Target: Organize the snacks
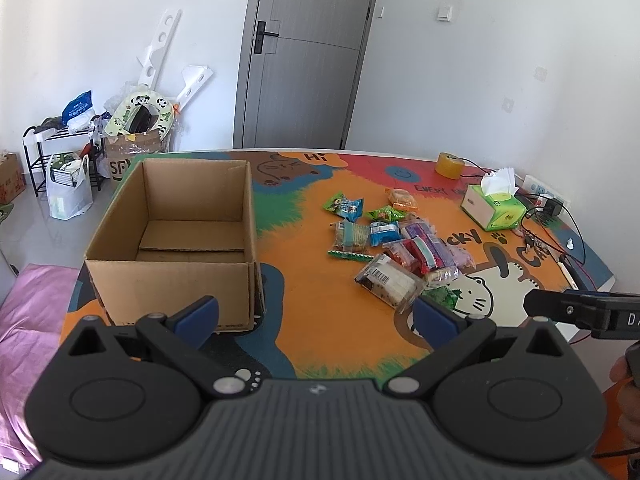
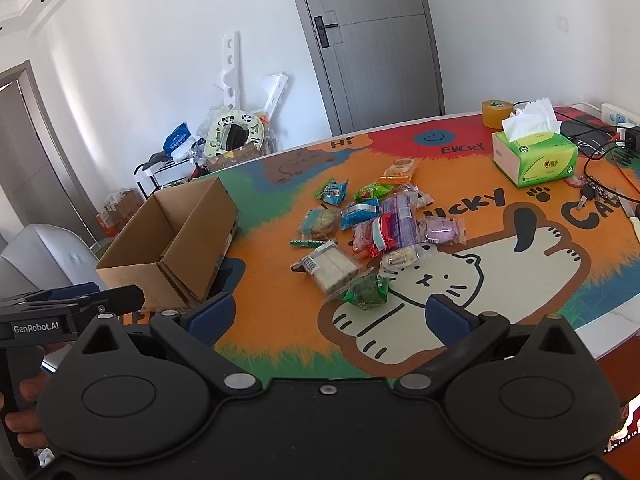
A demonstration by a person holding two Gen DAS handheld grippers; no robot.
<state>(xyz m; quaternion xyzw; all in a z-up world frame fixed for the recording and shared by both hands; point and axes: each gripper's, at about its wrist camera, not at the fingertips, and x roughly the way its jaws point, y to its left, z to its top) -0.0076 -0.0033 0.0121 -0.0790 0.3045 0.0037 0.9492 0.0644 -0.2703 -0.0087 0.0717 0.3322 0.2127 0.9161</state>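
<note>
One open cardboard box (image 1: 172,236). One tissue box (image 2: 534,156). One tape roll (image 2: 497,114). About a dozen snack packets (image 2: 360,232) lie heaped together.

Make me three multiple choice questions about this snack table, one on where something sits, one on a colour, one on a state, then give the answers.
1. Where does the roll of tape stand?
A. inside the box
B. on the far side of the table, near the tissue box
C. on the snack pile

2. What colour is the tissue box?
A. green and white
B. purple
C. black

3. What state is the cardboard box in?
A. taped shut
B. open and full of snacks
C. open with no snacks inside

Answers: 1 B, the tape sits behind the tissue box at the far edge. 2 A, its sides are green and white. 3 C, its bare bottom shows, and the snacks lie on the table mat.
</note>
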